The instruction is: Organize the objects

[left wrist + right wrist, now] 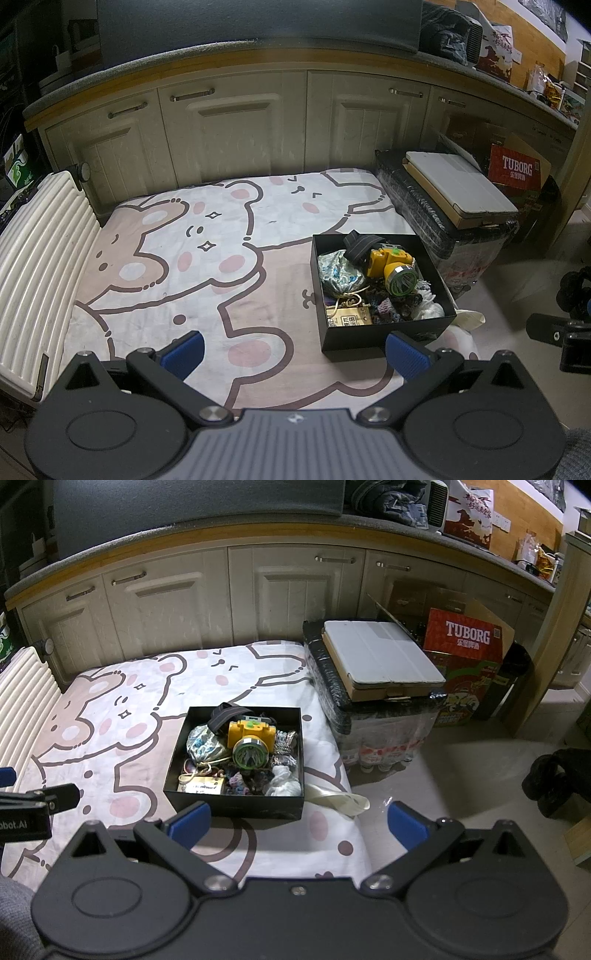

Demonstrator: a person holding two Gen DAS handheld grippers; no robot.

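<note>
While the left wrist view looked down across a blanket (207, 266) printed with cartoon bears, the left hand-held gripper (293, 349) hung above its near edge with both blue fingers spread wide and nothing between them; a black box (384, 332) sat near the blanket's right edge, packed with a yellow headlamp (388, 264), a patterned pouch (338, 273), a small brown packet (349, 317) and knitted odds and ends; everything small lay gathered inside it, and the rest of the blanket carried nothing loose, which would suit a tidy job at its close or a full box waiting to be sorted out; the scene did not settle which.

Seen from the right wrist view, the right hand-held gripper (297, 823) was likewise spread apart and empty, hovering just short of the box's near wall, probably so the box stayed within easy reach; the headlamp rode on top of the heap, likely because it was the bulkiest piece; a pale strap (340, 799) trailed off the blanket's right edge onto the floor, outside the box.
</note>
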